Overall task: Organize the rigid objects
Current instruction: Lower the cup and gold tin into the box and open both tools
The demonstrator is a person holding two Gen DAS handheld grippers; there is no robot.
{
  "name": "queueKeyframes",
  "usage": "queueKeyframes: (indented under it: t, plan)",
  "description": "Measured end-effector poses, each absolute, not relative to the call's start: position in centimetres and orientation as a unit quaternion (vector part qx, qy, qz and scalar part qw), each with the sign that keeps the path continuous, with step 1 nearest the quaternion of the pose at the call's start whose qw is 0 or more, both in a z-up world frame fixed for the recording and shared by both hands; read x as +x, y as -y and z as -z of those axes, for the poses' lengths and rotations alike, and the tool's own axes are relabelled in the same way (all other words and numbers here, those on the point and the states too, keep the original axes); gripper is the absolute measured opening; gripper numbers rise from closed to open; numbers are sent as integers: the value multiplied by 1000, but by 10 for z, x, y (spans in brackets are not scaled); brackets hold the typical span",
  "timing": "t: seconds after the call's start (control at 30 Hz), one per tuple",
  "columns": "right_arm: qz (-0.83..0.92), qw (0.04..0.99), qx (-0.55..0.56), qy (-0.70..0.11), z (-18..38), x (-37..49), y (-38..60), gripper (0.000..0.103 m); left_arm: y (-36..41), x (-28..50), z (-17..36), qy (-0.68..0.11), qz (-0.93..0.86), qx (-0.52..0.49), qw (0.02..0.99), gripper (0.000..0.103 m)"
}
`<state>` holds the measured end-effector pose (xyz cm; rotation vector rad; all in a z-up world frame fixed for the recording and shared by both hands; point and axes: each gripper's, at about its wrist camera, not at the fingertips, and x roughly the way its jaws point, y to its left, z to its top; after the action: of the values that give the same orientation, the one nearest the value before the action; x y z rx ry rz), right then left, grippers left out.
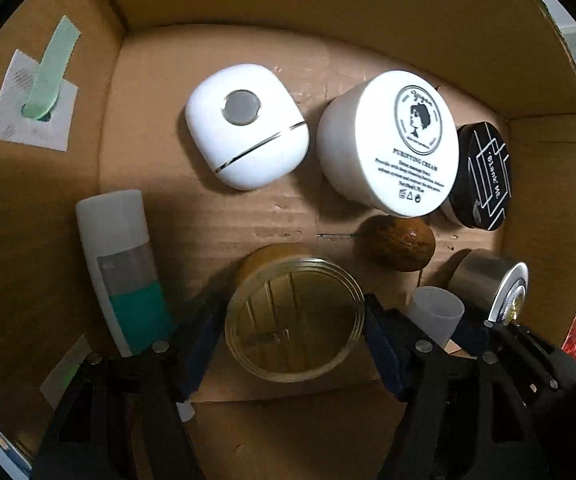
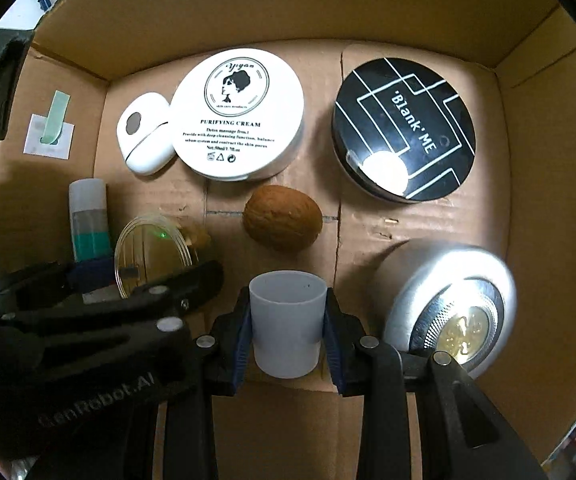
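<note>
Cardboard box point(image 2: 536, 168) floor | left gripper point(image 1: 294, 336) clamps glass jar point(image 1: 294, 320) | right gripper point(image 2: 286, 332) clamps cup point(image 2: 286, 320)

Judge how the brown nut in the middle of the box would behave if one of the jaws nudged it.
The nut is rounded and egg-shaped, lying free on the flat cardboard box floor, so it would probably roll or wobble off-line. Its hard-looking shell suggests it is stiff and fairly light. The glossy, curved surface could let it slip between the jaws.

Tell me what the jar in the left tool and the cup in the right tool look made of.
The jar: clear glass or hard plastic, glossy; the box floor shows through it and its rim is ridged. The cup: matte, slightly translucent whitish plastic, thin-walled with no shine.
</note>
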<state>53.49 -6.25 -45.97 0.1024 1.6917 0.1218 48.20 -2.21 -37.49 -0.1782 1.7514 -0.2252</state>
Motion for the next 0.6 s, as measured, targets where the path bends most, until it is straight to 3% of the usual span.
queueKeyframes:
  t: [0.2, 0.43, 0.6]
  plan:
    - [-47, 658, 47, -750, 459, 540, 61, 36, 5, 483, 365, -761, 90, -80, 637, 75]
    - [-43, 667, 50, -743, 440, 537, 66, 38, -15, 483, 327, -733, 84, -80, 671, 75]
    - [-40, 690, 34, -722, 408, 533, 65, 54, -24, 473, 290, -708, 86, -77, 697, 76]
